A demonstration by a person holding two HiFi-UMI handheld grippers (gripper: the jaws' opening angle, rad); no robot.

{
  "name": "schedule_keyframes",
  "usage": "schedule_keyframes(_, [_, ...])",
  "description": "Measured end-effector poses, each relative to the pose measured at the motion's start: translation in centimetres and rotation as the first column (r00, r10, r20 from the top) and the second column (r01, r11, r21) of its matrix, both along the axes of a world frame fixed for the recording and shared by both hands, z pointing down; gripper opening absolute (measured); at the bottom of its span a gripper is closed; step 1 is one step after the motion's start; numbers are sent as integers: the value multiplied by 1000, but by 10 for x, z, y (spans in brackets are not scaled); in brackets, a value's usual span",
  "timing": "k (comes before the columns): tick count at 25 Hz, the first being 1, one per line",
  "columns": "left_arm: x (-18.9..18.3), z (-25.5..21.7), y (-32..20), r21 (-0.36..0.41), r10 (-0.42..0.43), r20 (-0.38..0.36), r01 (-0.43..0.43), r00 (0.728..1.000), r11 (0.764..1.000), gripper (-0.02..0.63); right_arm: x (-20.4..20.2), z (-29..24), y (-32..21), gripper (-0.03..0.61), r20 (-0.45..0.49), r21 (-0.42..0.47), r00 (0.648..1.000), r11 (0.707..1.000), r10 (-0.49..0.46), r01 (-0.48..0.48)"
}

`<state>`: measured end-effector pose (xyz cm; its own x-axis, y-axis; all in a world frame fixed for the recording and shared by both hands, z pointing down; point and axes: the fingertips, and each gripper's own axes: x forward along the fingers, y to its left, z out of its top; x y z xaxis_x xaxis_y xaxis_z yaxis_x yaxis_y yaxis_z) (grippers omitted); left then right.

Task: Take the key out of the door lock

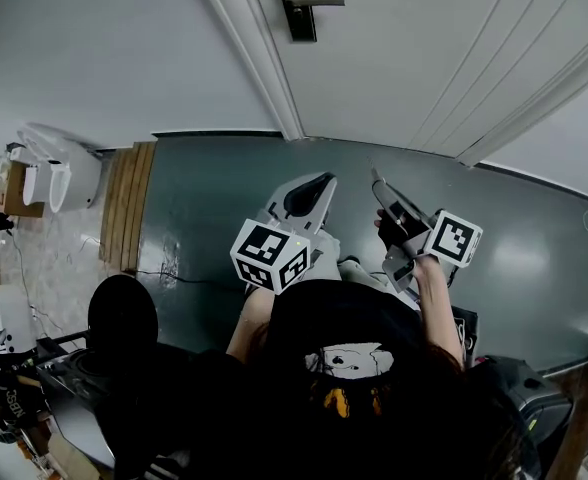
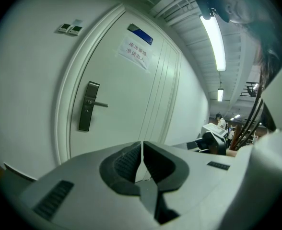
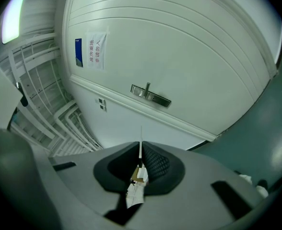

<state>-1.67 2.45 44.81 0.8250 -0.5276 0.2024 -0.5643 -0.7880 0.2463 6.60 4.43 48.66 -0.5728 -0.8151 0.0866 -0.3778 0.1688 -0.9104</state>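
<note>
The white door (image 1: 424,38) carries a dark lock plate with a lever handle (image 1: 299,6), also seen in the left gripper view (image 2: 88,107) and in the right gripper view (image 3: 150,95). Both grippers hang well back from the door, over the teal floor. My right gripper (image 3: 141,150) is shut on the key (image 3: 141,137): its thin blade sticks up between the pads, and a small tag (image 3: 137,181) hangs behind them. In the head view the right gripper (image 1: 380,186) points at the door. My left gripper (image 2: 142,150) (image 1: 319,183) is shut with nothing in it.
A paper notice (image 2: 134,52) hangs on the door. White fixtures (image 1: 59,173) and wooden boards (image 1: 126,208) lie at the left, with a black round seat (image 1: 122,313) near my legs. A cable (image 1: 174,276) runs across the floor. A person (image 2: 219,120) stands far off at the right.
</note>
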Motion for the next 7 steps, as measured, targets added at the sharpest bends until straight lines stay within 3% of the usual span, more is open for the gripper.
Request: schedule_keyframes(7, [3,2,5,0,5,2,-5,1000,1000,20,0,2,3,21,-3,-2,1000,1000,-7,7])
